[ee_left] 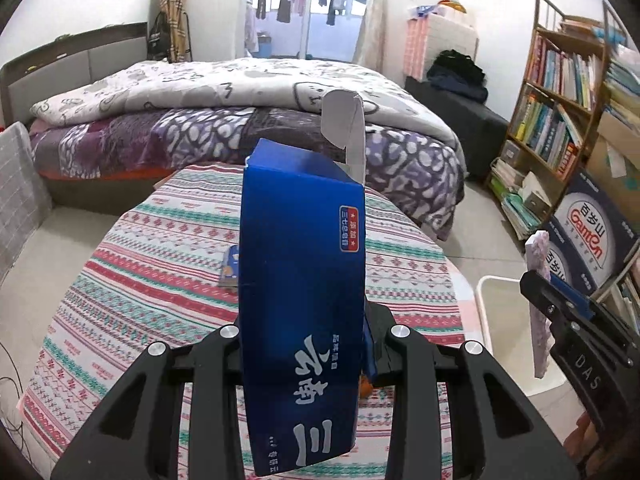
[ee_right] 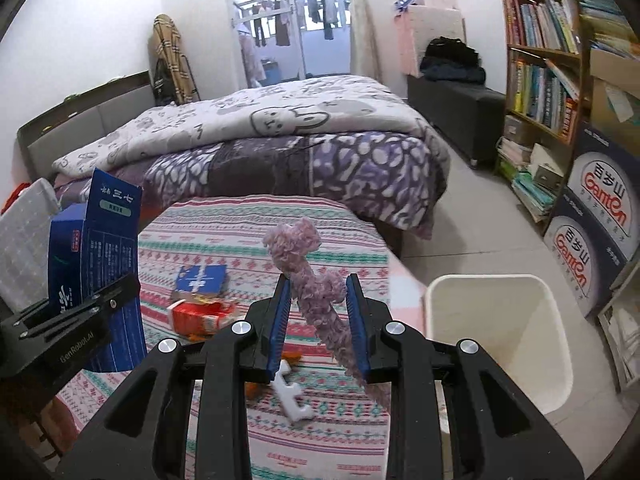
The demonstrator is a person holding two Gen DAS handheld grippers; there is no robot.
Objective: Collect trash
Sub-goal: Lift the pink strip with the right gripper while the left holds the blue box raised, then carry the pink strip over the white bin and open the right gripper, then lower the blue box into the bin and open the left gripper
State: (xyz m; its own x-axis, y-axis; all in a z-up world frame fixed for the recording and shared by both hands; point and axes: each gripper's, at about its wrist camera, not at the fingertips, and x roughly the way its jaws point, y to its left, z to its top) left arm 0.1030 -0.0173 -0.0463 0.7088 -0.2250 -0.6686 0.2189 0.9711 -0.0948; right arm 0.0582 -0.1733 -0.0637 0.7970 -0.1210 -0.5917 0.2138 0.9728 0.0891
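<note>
My left gripper (ee_left: pixel 304 332) is shut on a tall blue carton (ee_left: pixel 304 280) with an open white flap, held above the round table; the carton also shows in the right wrist view (ee_right: pixel 96 264). My right gripper (ee_right: pixel 318 320) is shut on a fuzzy purple strip (ee_right: pixel 308 276), held upright above the table near its right edge; the strip also shows in the left wrist view (ee_left: pixel 538 288). A white bin (ee_right: pixel 500 336) stands on the floor right of the table, and also shows in the left wrist view (ee_left: pixel 504 320).
On the patterned tablecloth (ee_right: pixel 260 240) lie a small blue box (ee_right: pixel 202 278), a crushed red carton (ee_right: pixel 200 316), a white plastic piece (ee_right: pixel 290 394) and an orange scrap. A bed stands behind the table. A bookshelf (ee_right: pixel 540 60) and stacked water boxes (ee_right: pixel 596 216) stand at the right.
</note>
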